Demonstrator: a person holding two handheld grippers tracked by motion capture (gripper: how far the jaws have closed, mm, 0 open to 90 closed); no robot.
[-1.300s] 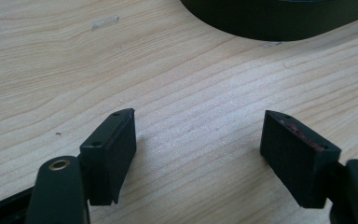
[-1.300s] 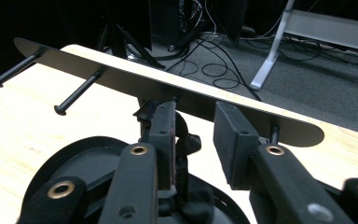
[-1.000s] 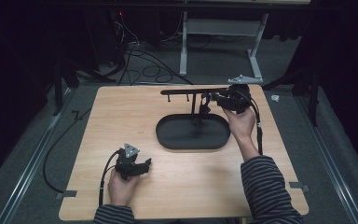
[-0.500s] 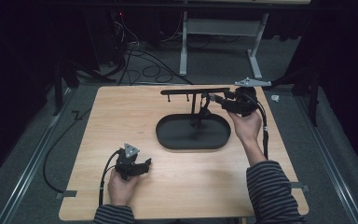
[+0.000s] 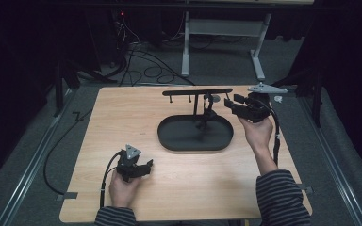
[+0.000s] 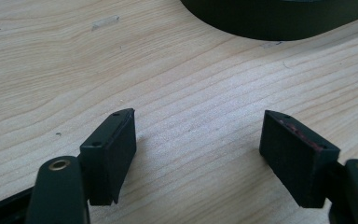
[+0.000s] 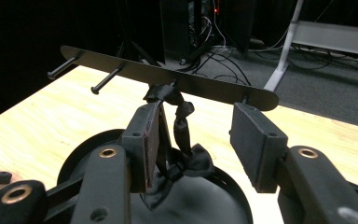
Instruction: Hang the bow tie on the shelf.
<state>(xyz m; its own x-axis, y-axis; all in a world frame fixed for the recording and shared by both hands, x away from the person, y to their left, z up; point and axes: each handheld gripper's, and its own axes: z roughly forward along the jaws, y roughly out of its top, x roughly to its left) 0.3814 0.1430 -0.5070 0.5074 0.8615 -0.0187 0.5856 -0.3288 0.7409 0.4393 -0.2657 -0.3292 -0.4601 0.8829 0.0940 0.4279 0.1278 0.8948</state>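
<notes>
High view: we note a black metal stand with an oval tray base (image 5: 169,136), an upright post and a flat crossbar with pegs (image 5: 184,92), set toward the far middle of the pale wood-grain worktop (image 5: 122,113). A black knotted fabric strip, like a bow tie or ribbon (image 5: 206,117), hangs from the crossbar beside the post and trails down into the tray; we judge it is hung there so it can be reached from the side. The right gripper (image 5: 233,104) is held level just right of the strip, at hanging height and pointing toward it. The left gripper (image 5: 143,165) rests low on the near left of the worktop, well apart from the stand, seemingly parked. Left gripper view: its jaws stand wide open over bare wood, nothing between them, with the tray's rim (image 6: 270,28) farther off. Right gripper view: the jaws have just been opening and now stand wide apart. The strip (image 7: 182,135) hangs close by the left-hand pad (image 7: 149,140), partly behind it, and whether it touches that pad we cannot tell; the other pad is clear of it, so nothing is pinched. The strip still hangs from the crossbar (image 7: 200,86).
</notes>
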